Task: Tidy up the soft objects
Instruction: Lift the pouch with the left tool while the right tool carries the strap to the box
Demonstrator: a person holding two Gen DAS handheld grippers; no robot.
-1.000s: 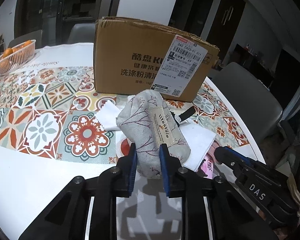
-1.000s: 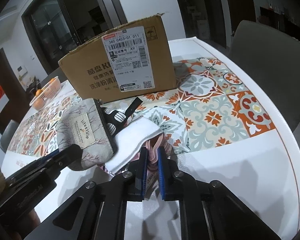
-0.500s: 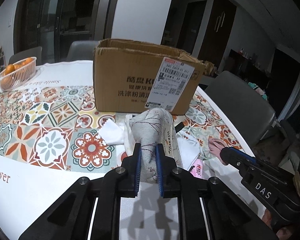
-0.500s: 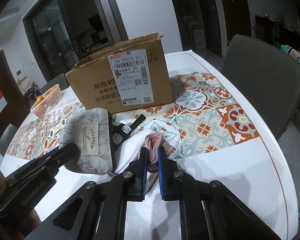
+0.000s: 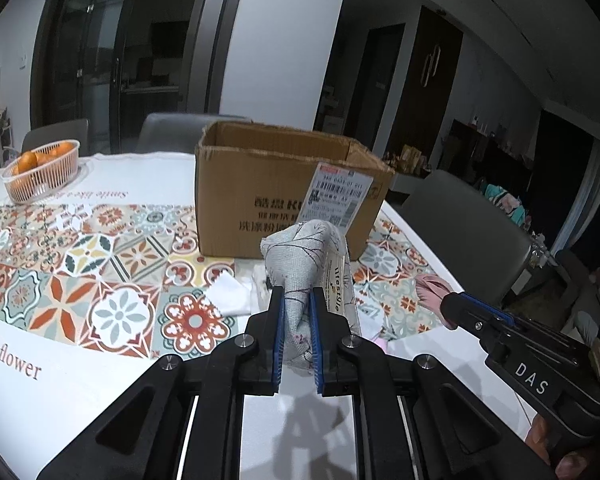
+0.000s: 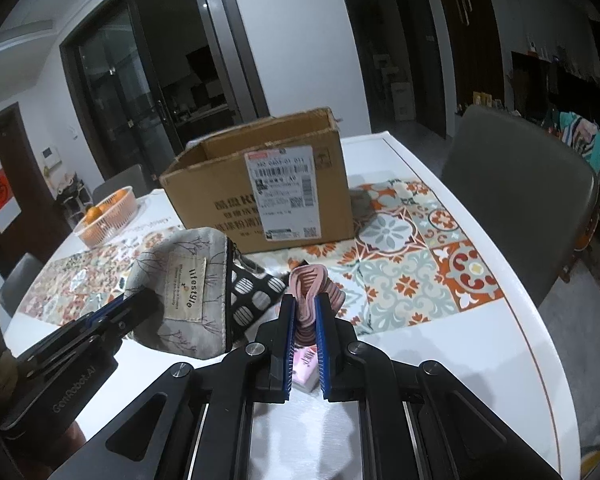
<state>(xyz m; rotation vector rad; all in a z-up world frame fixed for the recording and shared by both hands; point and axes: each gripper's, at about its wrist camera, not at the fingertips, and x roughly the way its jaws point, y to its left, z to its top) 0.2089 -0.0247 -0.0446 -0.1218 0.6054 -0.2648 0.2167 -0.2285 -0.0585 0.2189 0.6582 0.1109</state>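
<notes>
My left gripper (image 5: 296, 312) is shut on a grey fabric pouch (image 5: 312, 256) with a "lifestyle" label and holds it above the table; the pouch also shows in the right wrist view (image 6: 184, 292). My right gripper (image 6: 305, 320) is shut on a pink ribbed cloth (image 6: 314, 288), lifted off the table; the cloth shows in the left wrist view (image 5: 432, 286). An open cardboard box (image 5: 284, 192) stands behind, also in the right wrist view (image 6: 260, 196).
White cloths (image 5: 230, 294) and a black-and-white patterned item (image 6: 256, 292) lie on the tiled tablecloth (image 5: 80, 264) before the box. A pink packet (image 6: 306, 364) lies under my right gripper. A basket of oranges (image 5: 42, 170) stands far left. Grey chairs (image 6: 512, 196) surround the table.
Both grippers have risen and pulled back, lifting the grey pouch and the pink cloth off the pile. The box's open top now shows.
</notes>
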